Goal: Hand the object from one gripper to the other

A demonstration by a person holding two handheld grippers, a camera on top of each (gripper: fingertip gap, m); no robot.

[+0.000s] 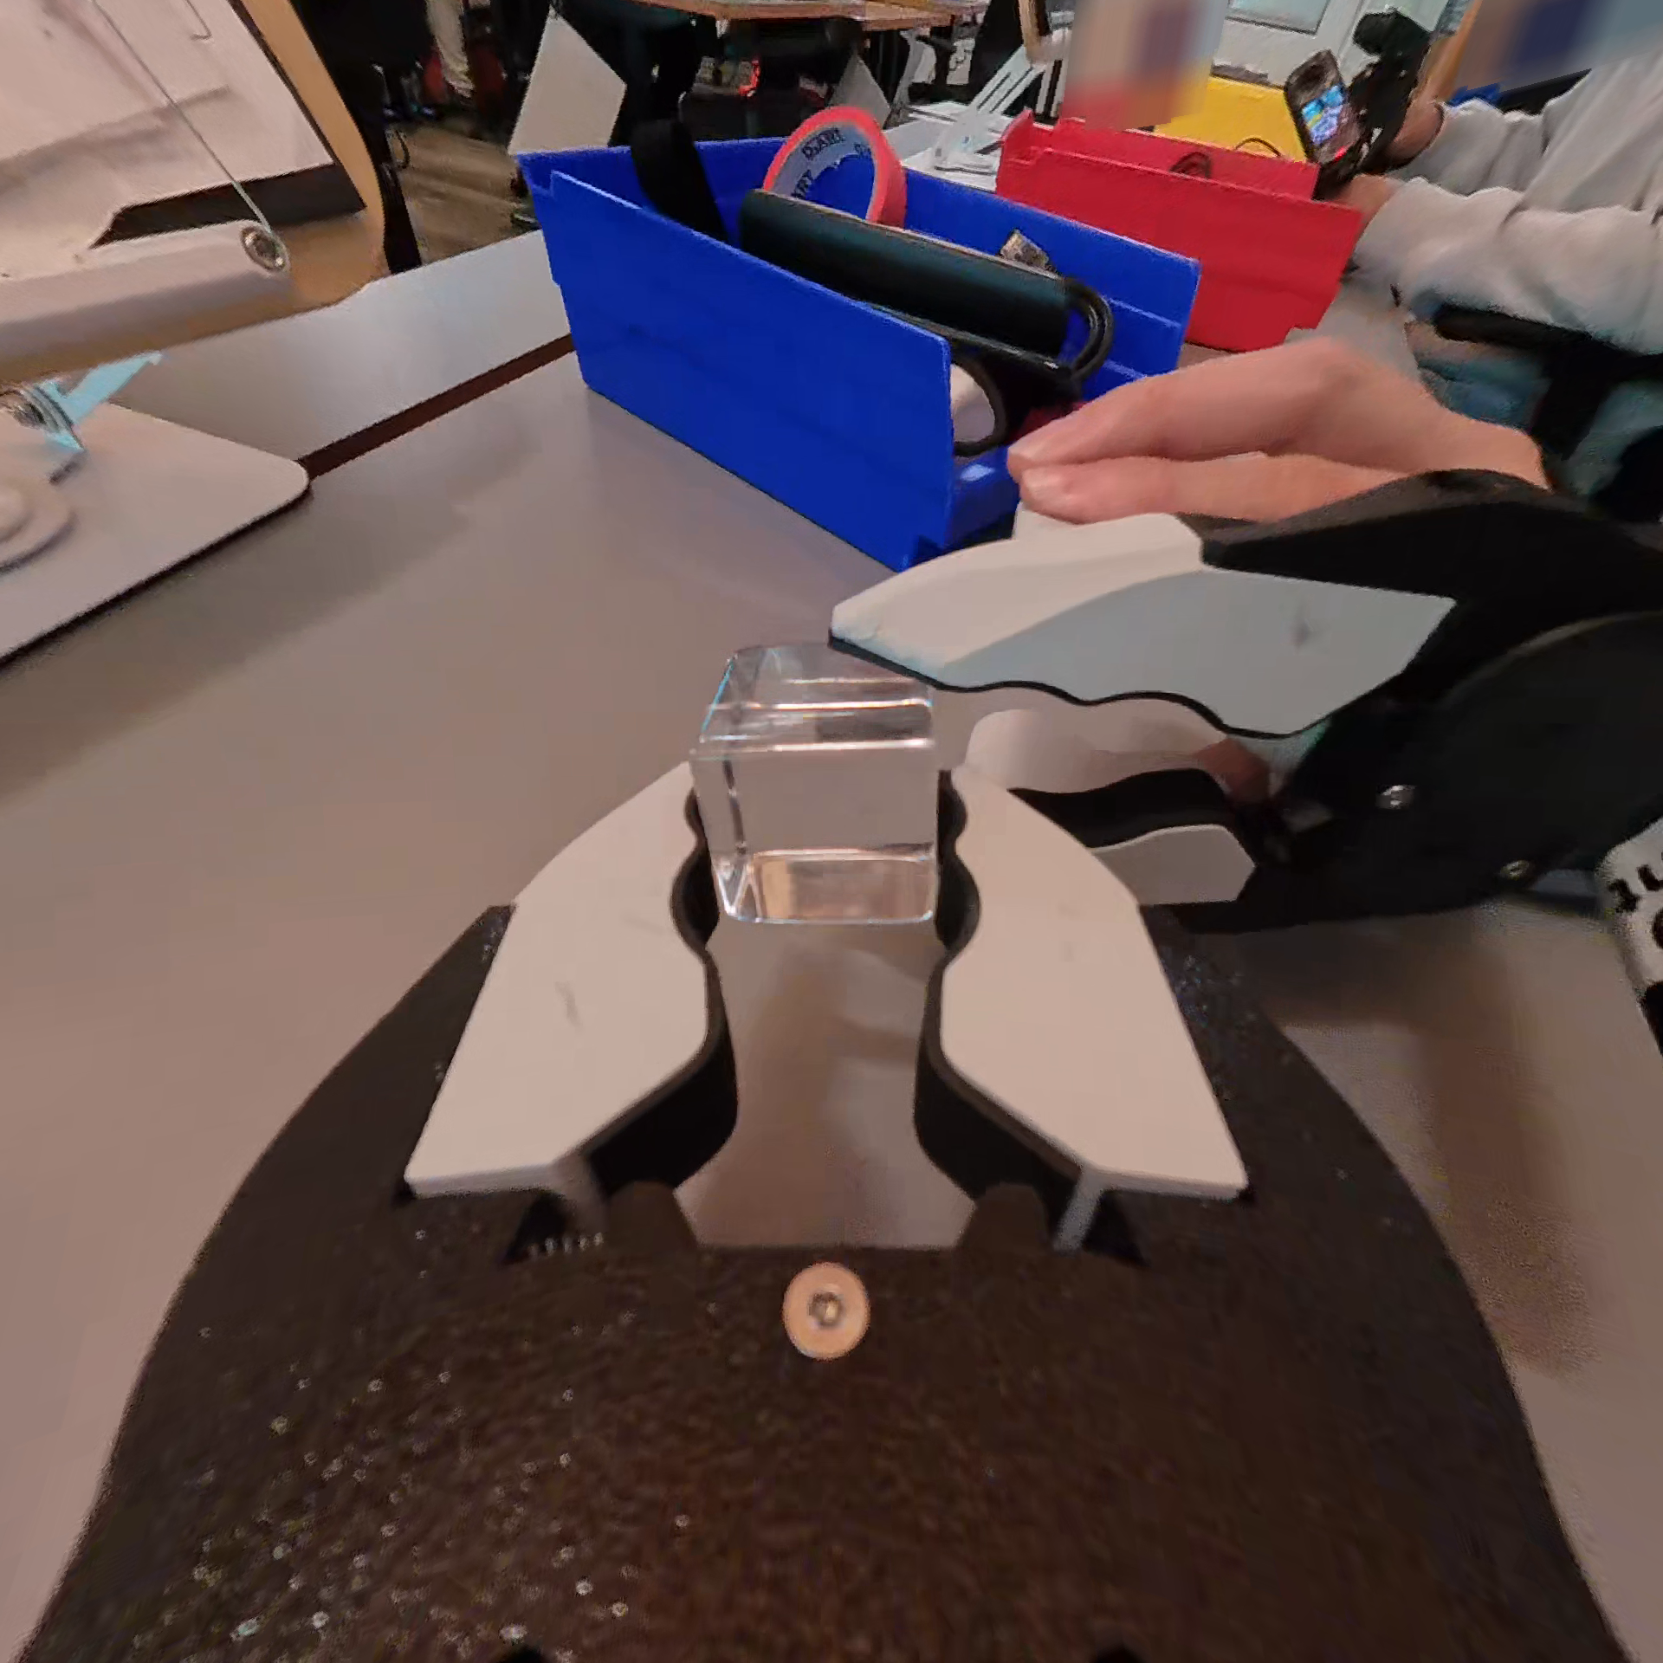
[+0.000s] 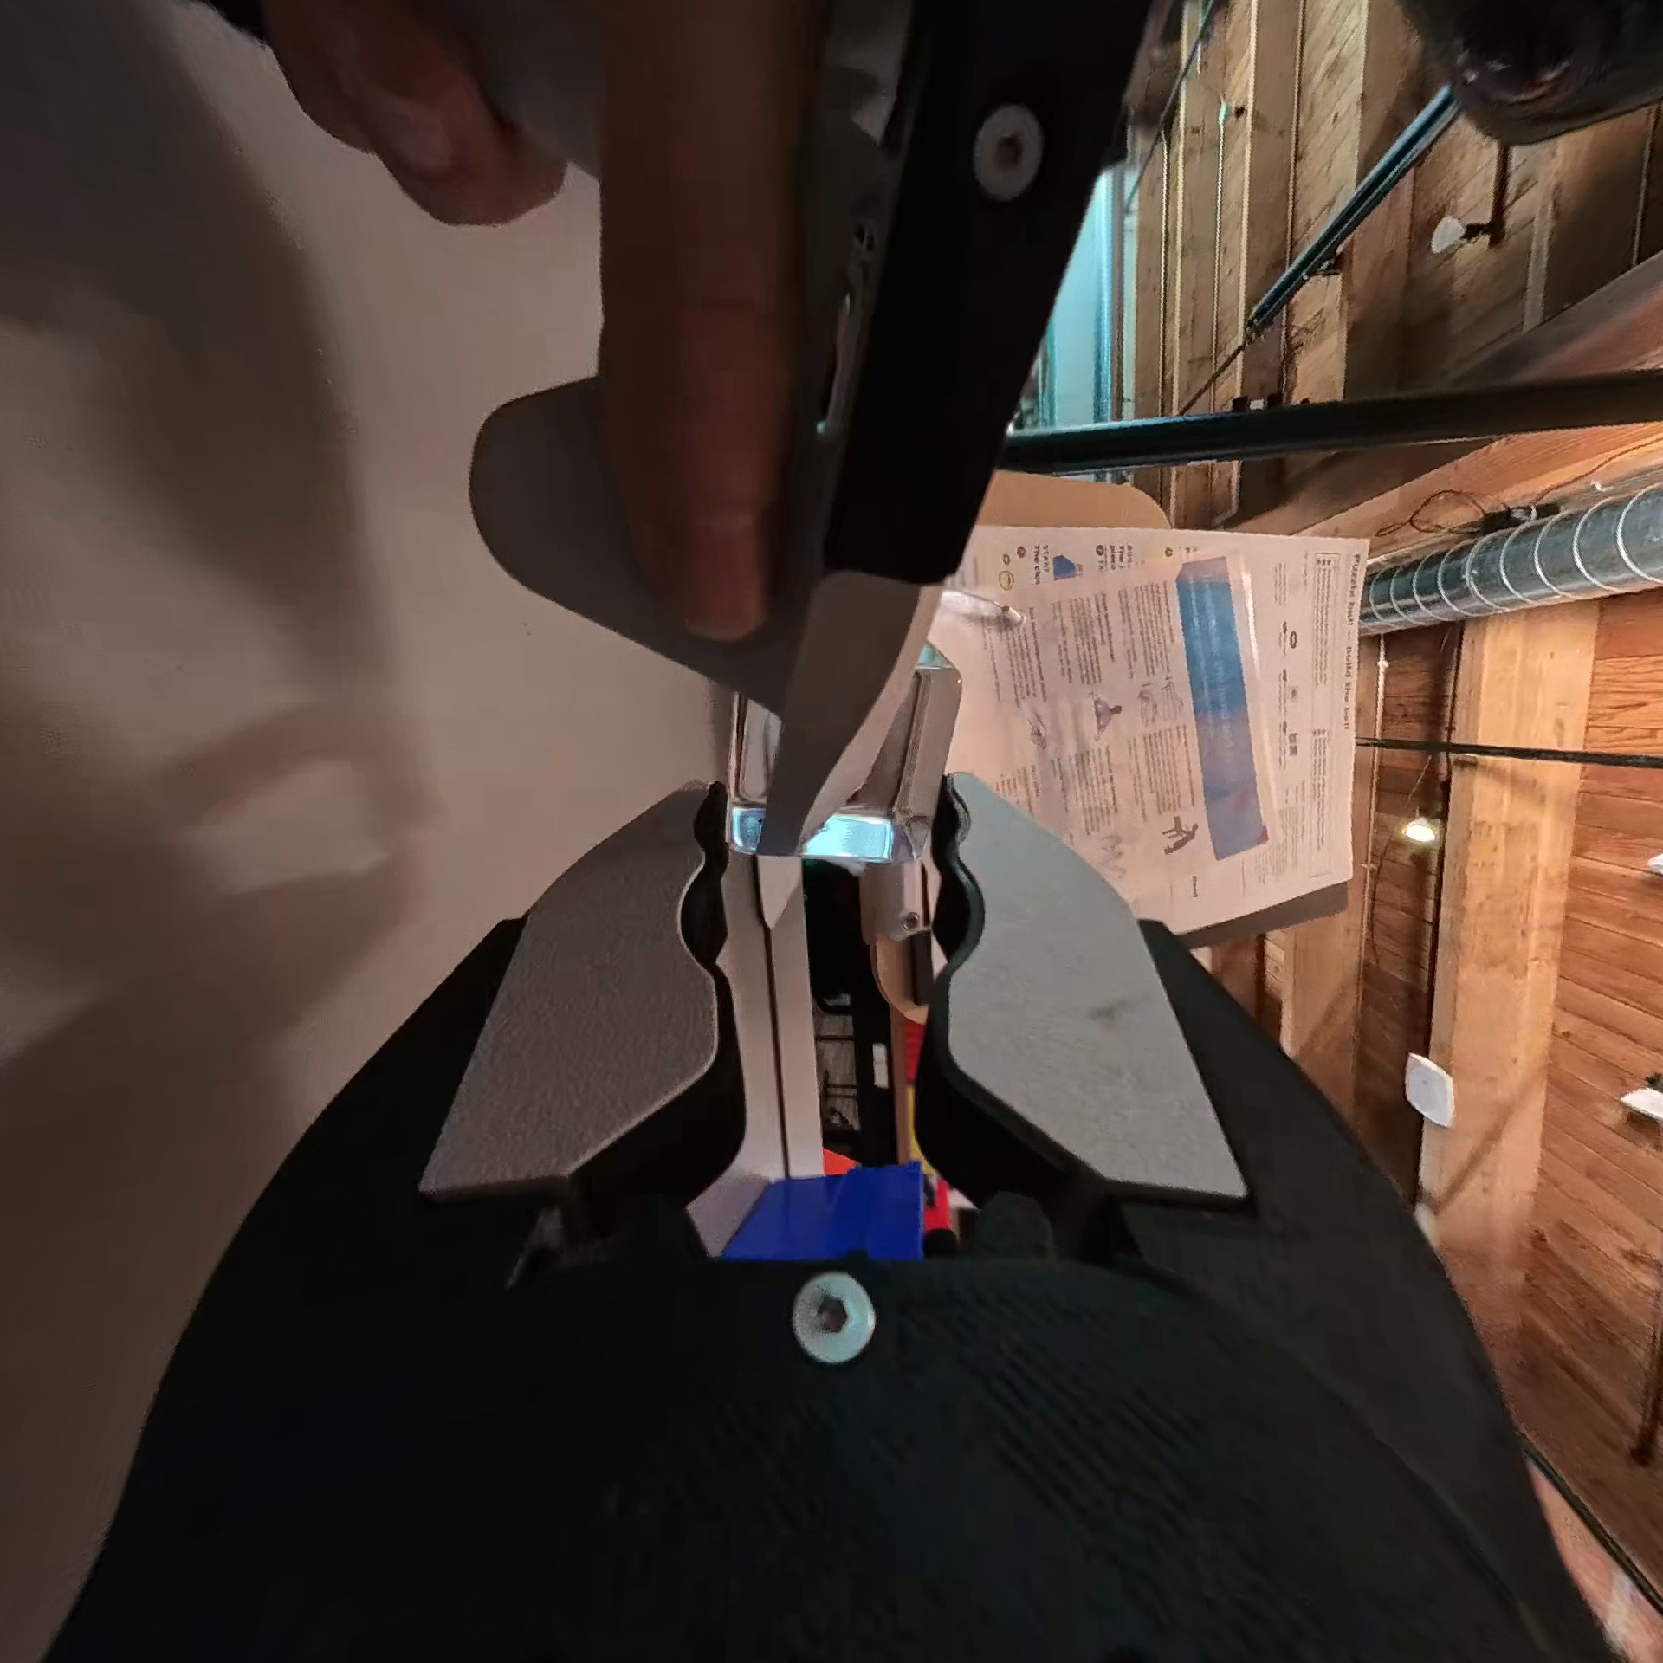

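1. Across the grey worktop, from about twelve to two o'clock, stand two bins, one blue bin and one red bin.
2. Two claws meet: the left claw is narrowed onto the one clear cube, pinching its sides.
3. From three o'clock the right claw brackets the cube top and bottom; its own view shows the right claw flanking the clear cube, though whether it has closed I cannot tell.
4. No long axis; release looks next.
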